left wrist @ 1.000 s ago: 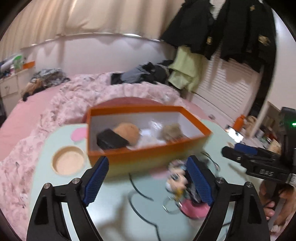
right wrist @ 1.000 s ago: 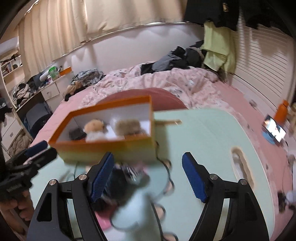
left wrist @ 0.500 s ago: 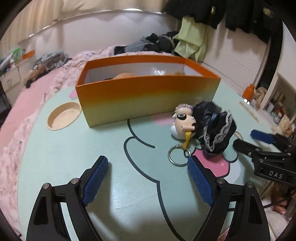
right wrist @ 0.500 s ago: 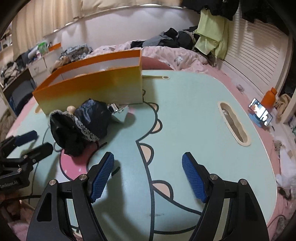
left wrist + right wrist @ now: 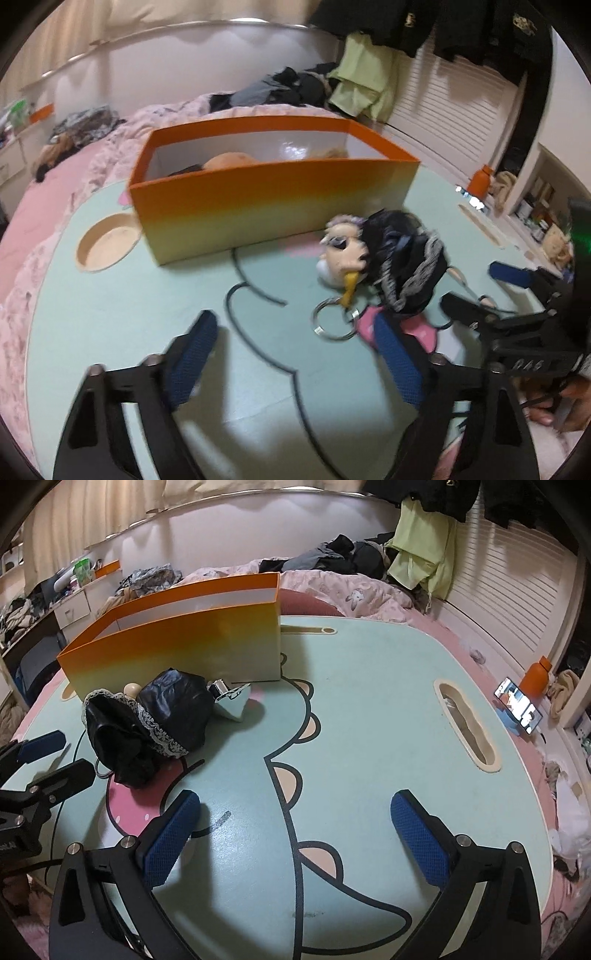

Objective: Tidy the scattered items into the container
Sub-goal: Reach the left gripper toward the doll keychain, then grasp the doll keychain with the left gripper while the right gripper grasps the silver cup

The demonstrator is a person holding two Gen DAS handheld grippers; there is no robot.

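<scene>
Standing on the far left part of the mint-green table point(image 5: 369, 686), the orange box point(image 5: 273, 206) is open at the top, and a few soft items lie inside it, partly hidden by its near wall. Just in front of the box, near its right end, lies a small doll keychain point(image 5: 341, 251) with a pale head, a black lace dress and a metal ring point(image 5: 334, 321) toward the near side. In the right wrist view a little heart-shaped piece point(image 5: 232, 699) lies just beside the dress, close to the box.

The left gripper point(image 5: 295, 365) hovers over the near part of the table; its jaws are closing, with only bare table between them, and the ring is just beyond its right finger. The right gripper point(image 5: 295, 834) is to the right of the doll, and its jaws are opening wide over the printed dinosaur drawing, with nothing between them.
</scene>
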